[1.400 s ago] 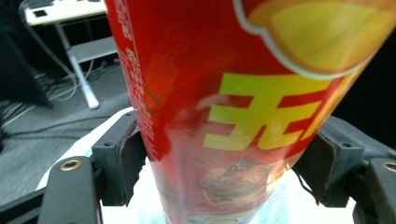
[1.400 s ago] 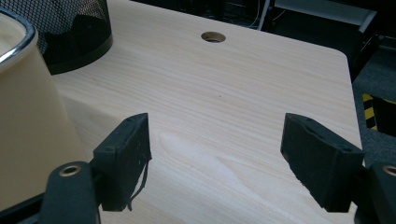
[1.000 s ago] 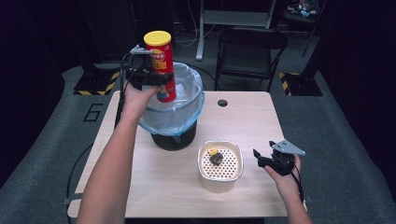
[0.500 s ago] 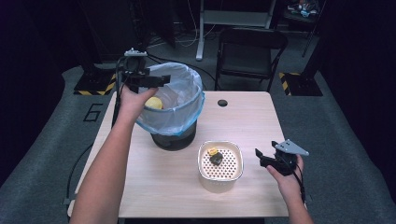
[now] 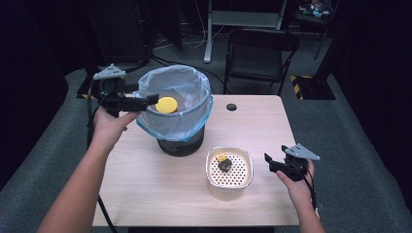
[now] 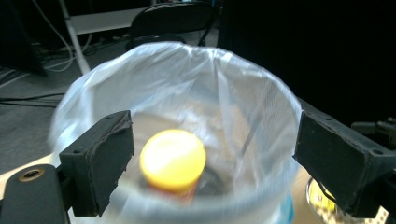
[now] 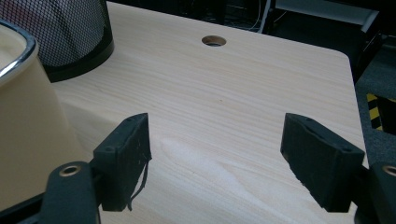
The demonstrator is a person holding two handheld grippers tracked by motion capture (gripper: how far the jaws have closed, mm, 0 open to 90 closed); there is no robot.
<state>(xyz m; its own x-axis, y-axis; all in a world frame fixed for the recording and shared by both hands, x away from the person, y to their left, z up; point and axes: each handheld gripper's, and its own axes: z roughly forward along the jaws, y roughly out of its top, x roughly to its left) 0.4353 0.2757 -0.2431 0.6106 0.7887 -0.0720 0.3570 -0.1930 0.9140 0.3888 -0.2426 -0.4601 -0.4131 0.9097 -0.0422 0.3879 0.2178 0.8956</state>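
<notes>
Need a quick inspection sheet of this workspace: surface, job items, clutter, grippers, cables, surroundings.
Surface: light wood table, grommet hole near far edge.
Job items: yellow-lidded can inside lined bin; perforated cream tray holds two small pieces.
Clutter: nothing seen.
Grippers: left gripper open at bin rim; right gripper open, low over table, empty.
Cables: one trailing from each gripper.
Surroundings: black chair, grey floor, dark background.

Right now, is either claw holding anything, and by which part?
Nothing is held. The left claw hangs open above the yellow-lidded can in the lined bin; the right claw is open over the table.
</notes>
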